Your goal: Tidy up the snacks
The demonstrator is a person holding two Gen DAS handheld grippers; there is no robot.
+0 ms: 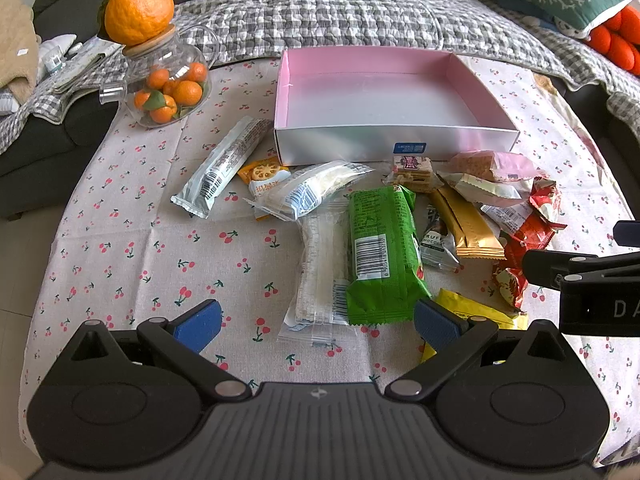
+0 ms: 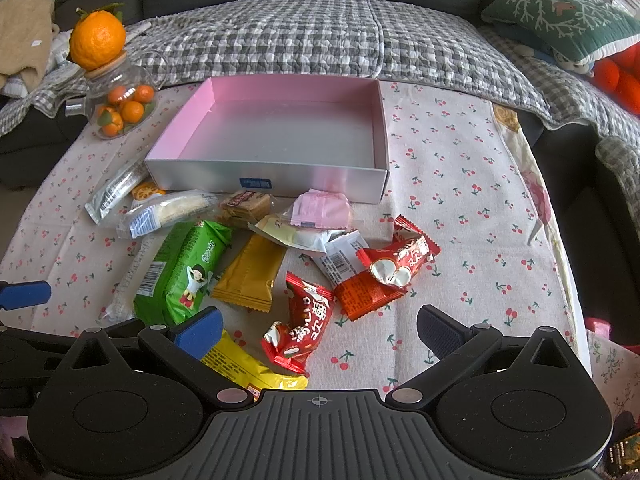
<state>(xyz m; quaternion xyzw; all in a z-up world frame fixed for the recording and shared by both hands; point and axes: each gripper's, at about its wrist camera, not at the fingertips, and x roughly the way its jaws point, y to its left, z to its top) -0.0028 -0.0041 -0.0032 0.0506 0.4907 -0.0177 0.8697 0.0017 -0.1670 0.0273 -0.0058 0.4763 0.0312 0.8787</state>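
Observation:
An empty pink-lined box (image 1: 396,142) (image 2: 272,176) sits at the back of the cherry-print tablecloth. In front of it lies a loose pile of snacks: a green packet (image 1: 380,252) (image 2: 184,272), a clear wafer pack (image 1: 320,276), a gold bar (image 1: 468,224) (image 2: 252,276), red packets (image 2: 300,324) (image 2: 384,276), a yellow packet (image 1: 476,312) (image 2: 244,364), a pink pack (image 2: 320,210). My left gripper (image 1: 318,322) hovers open just before the green packet and the clear pack. My right gripper (image 2: 318,332) hangs open over the near red packet. Neither holds anything.
A glass teapot (image 1: 168,80) (image 2: 120,100) filled with small oranges, one large orange on its lid, stands back left. A grey checked blanket (image 1: 340,16) and a green cushion (image 2: 560,20) lie on the sofa behind. The right gripper's body (image 1: 588,284) shows at the left view's right edge.

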